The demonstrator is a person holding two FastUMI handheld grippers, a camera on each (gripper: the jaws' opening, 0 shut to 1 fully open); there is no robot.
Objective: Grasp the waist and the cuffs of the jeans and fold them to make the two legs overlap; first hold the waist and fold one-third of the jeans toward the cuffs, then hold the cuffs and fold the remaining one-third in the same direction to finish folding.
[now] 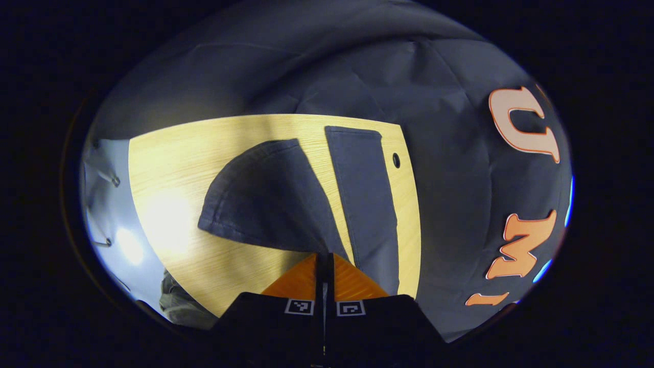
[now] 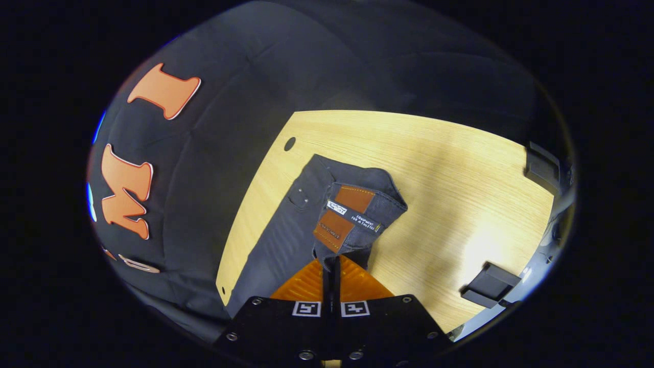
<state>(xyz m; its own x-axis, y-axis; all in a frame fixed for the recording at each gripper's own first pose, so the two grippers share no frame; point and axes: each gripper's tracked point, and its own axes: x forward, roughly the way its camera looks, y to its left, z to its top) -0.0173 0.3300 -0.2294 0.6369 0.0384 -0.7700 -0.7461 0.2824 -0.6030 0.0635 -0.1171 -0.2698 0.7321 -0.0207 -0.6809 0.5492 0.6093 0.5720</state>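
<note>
Dark denim jeans lie on a pale wooden table [image 1: 173, 168]. In the left gripper view one leg [image 1: 365, 194] lies flat along the table's right edge. The other leg [image 1: 265, 199] is raised and curls over, its cuff end pinched in my left gripper [image 1: 324, 258], which is shut on it. In the right gripper view the waist of the jeans [image 2: 286, 230] is lifted and folded over, showing a brown leather patch [image 2: 345, 212]. My right gripper [image 2: 331, 263] is shut on the waistband just below that patch.
The table [image 2: 449, 168] has a small round hole [image 2: 289, 143] near the wall-side corner, close to the jeans. Two black clamps [image 2: 490, 283] [image 2: 541, 166] sit on its far edge. The booth's black cloth wall [image 1: 460, 168] hangs right behind the table. Bare wood lies beside the jeans.
</note>
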